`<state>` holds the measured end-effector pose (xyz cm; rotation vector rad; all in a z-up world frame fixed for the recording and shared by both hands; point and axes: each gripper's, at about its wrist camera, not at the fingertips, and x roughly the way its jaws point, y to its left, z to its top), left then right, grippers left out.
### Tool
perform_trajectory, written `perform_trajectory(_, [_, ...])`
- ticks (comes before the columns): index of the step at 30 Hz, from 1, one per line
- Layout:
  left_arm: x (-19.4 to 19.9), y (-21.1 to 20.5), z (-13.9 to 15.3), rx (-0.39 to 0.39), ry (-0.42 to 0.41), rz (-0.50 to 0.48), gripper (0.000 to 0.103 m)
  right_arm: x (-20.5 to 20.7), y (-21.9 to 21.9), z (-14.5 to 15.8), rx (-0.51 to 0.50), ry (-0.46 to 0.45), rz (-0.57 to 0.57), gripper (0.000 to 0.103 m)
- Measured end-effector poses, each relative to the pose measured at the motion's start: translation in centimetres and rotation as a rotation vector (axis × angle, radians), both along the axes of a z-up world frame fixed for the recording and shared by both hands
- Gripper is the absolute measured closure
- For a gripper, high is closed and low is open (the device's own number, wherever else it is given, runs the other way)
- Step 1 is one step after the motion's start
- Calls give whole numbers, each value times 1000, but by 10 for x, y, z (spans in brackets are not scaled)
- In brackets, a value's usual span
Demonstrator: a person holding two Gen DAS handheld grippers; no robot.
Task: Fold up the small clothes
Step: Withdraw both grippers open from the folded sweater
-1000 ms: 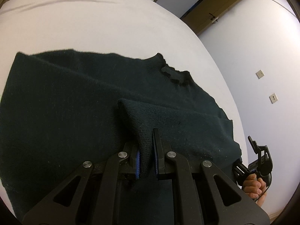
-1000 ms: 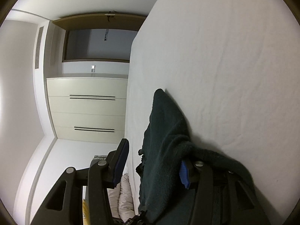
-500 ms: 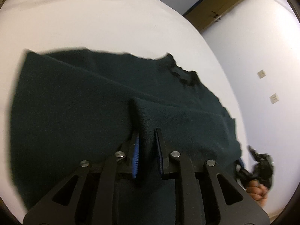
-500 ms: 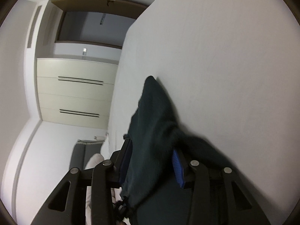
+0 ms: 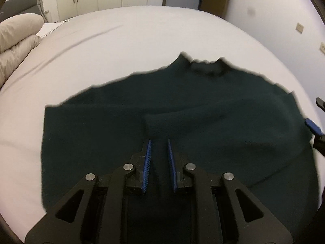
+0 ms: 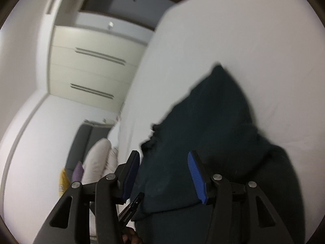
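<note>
Left wrist view first: I see my left gripper (image 5: 158, 154) low over the dark green sweater (image 5: 203, 105). Its two blue pads (image 5: 146, 162) stand a little apart, with a narrow gap. Nothing is pinched in that gap. The folded sleeve cuff (image 5: 160, 122) lies just ahead of the tips, and I cannot tell if the tips touch it.

The sweater lies spread out on the white bed (image 5: 121, 46). Its collar (image 5: 205, 67) points away from me. One sleeve is folded across the body.

At the right edge of this view I see a blue tip of my right gripper (image 5: 312, 126), just beside the sweater's side.

Right wrist view shows my right gripper (image 6: 163, 162) spread wide. The sweater (image 6: 213, 126) bunches up between and past the two fingers, but the pads are not squeezing it. I cannot tell if the right pad (image 6: 196, 174) touches the cloth. The picture is blurry here.

Only the left view shows the whole sweater and the beige duvet (image 5: 18, 36) at the far left of the bed. Only the right view shows the purple and yellow cushions (image 6: 78, 168). Both views show the cream wardrobe (image 6: 91, 65).
</note>
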<state>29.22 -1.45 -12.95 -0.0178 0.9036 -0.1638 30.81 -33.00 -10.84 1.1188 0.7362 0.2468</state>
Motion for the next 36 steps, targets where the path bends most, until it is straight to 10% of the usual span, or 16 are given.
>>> perform_trajectory(5, [2,-3,0,-64,0,-2,84,-3,-31,-43,3,67,-91,103])
perform_trajectory(8, [-2,3,-1,-102,-6,6,83,-20,-46,-36,-25,27,-165,101])
perform_trajectory(11, [-4,2,-2,-101,-6,11,83,-29,-46,-12,-44,-29,-174,58])
perform_trajectory(13, [-2,2,-1,-89,-9,12,83,-27,-36,6,-59,-91,-150,47])
perform_trajectory(19, [-2,13,-3,-143,-13,11,83,1,-8,-12,-76,-18,-24,50])
perform_trajectory(21, [-3,19,-3,-177,-10,6,82,-1,-17,-30,-78,2,-44,88])
perform_trajectory(24, [-6,35,-2,-259,20,-6,82,-17,-34,-39,-39,21,-83,98])
perform_trajectory(29, [-43,50,9,-145,-4,29,82,-70,-39,21,-272,-26,-147,42])
perform_trajectory(36, [-146,44,57,62,-204,12,71,-183,18,129,-709,-277,-186,11])
